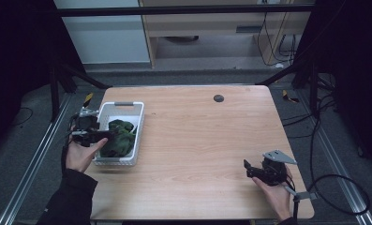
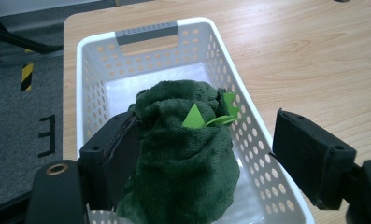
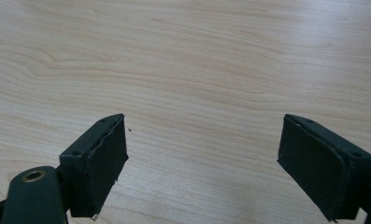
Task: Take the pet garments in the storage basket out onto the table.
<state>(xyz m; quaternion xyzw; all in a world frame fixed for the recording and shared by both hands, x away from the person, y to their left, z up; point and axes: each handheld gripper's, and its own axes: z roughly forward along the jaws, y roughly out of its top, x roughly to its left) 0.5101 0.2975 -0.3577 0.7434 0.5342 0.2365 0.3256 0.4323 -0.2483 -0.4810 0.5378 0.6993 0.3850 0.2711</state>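
A dark green plush toy (image 1: pixel 121 139) with light green spikes lies in a white perforated basket (image 1: pixel 122 104) at the table's left side. My left gripper (image 1: pixel 105 135) reaches over the basket's near-left rim from the left. In the left gripper view the plush toy (image 2: pixel 183 158) sits between the wide-apart jaws of the left gripper (image 2: pixel 204 140). It brushes the left jaw, while the right jaw stands apart from it over the basket (image 2: pixel 146 33) wall. My right gripper (image 1: pixel 248 169) rests open near the table's front right, and in its own view the right gripper (image 3: pixel 202 140) has bare wood between its jaws.
The wooden table (image 1: pixel 197 136) has a small black round cap (image 1: pixel 218 98) near its far edge. Dark frame posts and cables stand around the table, with a grey floor and a metal rail at the left.
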